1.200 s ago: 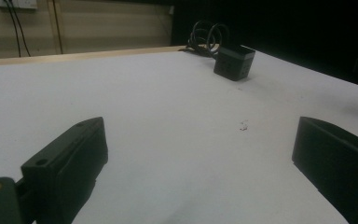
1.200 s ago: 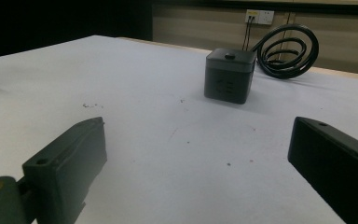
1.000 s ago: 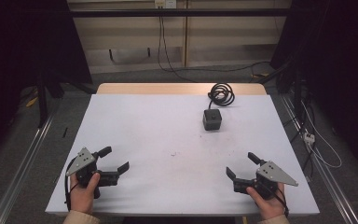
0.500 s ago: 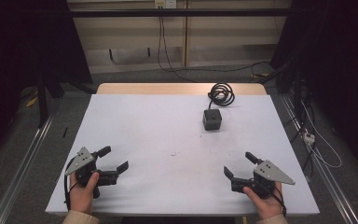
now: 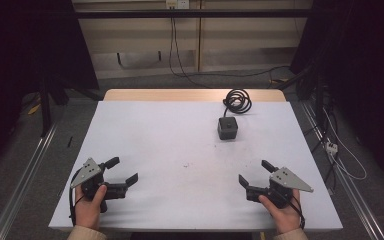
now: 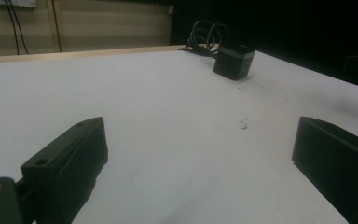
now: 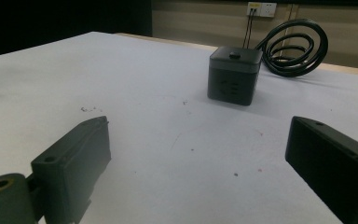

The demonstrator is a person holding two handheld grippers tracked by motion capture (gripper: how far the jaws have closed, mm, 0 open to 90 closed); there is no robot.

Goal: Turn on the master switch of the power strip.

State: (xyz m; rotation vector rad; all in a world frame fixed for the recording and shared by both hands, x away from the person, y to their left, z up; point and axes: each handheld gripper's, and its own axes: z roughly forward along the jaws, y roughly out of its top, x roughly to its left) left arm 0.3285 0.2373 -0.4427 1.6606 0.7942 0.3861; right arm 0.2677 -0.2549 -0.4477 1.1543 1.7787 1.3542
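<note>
A dark cube-shaped socket block (image 5: 227,127) stands on the white table (image 5: 180,150) right of centre toward the back, with its black cable coiled (image 5: 237,101) behind it. My left gripper (image 5: 121,171) rests open at the front left, held by a hand, nothing between its jaws. My right gripper (image 5: 257,172) is open at the front right, also empty. The block (image 6: 233,61) lies far ahead to the right in the left gripper view, coil (image 6: 207,33) beyond. In the right gripper view the block (image 7: 234,74) sits ahead between the spread jaws, well out of reach, coil (image 7: 294,47) behind it.
A wooden strip (image 5: 195,94) edges the table's far side. Cables run across the floor behind and to the right (image 5: 337,150). Metal rails (image 5: 25,175) flank the table on the floor. Small dark specks (image 5: 185,165) mark the tabletop near the middle.
The right gripper has shifted slightly left and a touch forward over the last second. The left gripper has stayed where it was. Both remain open.
</note>
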